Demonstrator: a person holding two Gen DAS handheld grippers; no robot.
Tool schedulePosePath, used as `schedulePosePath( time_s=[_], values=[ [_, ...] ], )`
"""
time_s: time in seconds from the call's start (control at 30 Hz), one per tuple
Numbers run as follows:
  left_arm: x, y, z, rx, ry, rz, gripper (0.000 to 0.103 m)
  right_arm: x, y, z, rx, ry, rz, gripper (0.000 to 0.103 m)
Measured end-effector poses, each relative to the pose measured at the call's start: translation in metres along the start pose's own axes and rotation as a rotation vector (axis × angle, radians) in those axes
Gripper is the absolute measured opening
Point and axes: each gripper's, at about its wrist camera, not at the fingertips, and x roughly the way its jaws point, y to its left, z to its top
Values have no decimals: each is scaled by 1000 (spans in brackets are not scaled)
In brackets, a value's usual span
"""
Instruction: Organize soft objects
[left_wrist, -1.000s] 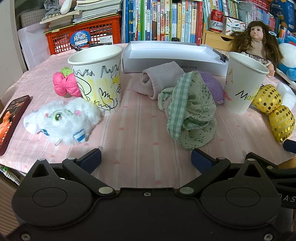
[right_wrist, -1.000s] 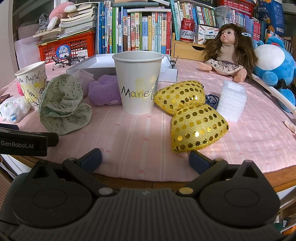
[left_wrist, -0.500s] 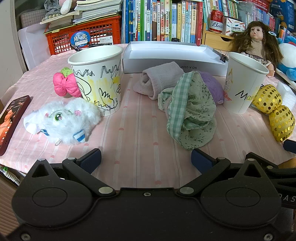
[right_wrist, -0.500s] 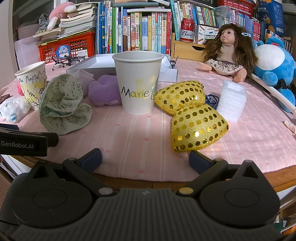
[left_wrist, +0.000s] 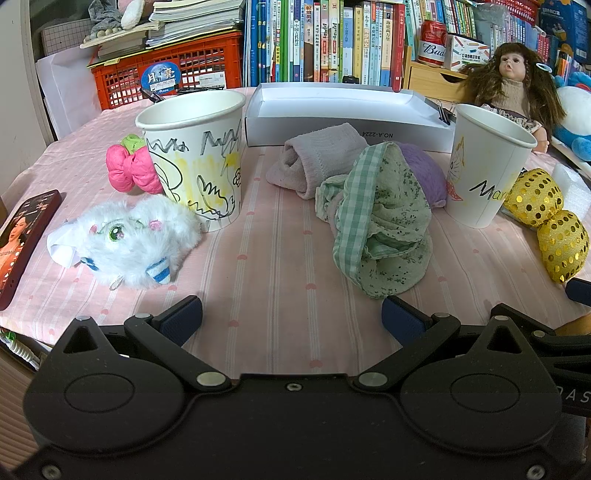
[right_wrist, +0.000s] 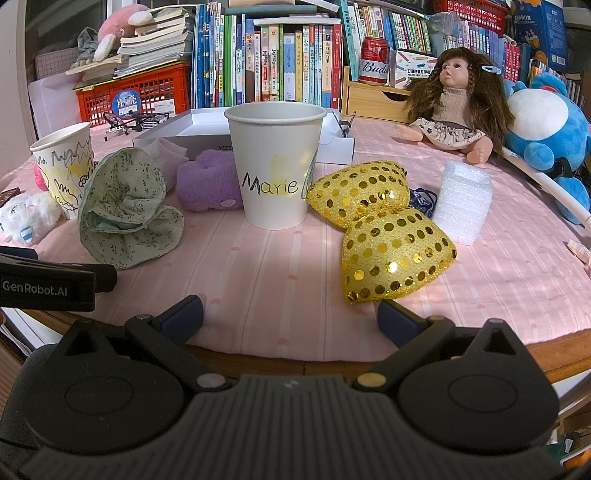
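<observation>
Soft things lie on the pink tablecloth: a white fluffy toy (left_wrist: 129, 240), a pink bow (left_wrist: 129, 171), a grey sock (left_wrist: 319, 158), a green floral cloth (left_wrist: 380, 221) (right_wrist: 125, 214), a purple plush (right_wrist: 208, 181) and a gold sequin bow (right_wrist: 384, 236) (left_wrist: 546, 221). A scribbled paper cup (left_wrist: 195, 162) stands at the left and a cup marked "Marie" (right_wrist: 275, 166) at the right. My left gripper (left_wrist: 291, 317) is open and empty near the front edge. My right gripper (right_wrist: 290, 314) is open and empty in front of the gold bow.
A white shallow box (left_wrist: 343, 110) stands behind the cups. A phone (left_wrist: 22, 240) lies at the left edge. A doll (right_wrist: 454, 107), a blue plush (right_wrist: 543, 122) and a white foam block (right_wrist: 461, 199) are at the right. Books and a red crate (left_wrist: 170, 74) line the back.
</observation>
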Motion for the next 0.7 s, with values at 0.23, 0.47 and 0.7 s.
schedulePosePath(
  time_s=[0.23,0.47,0.7],
  values=[
    [-3,0,1,2,-6,-1,103,-5,3,-1,11,-9,-16,103],
    [-3,1,-2,2,-26,-3,103,-4,0,-1,6,-21,-12,103],
    [-2,0,-6,-3,-47,1,103,-4,0,-8,12,-61,-3,103]
  ],
)
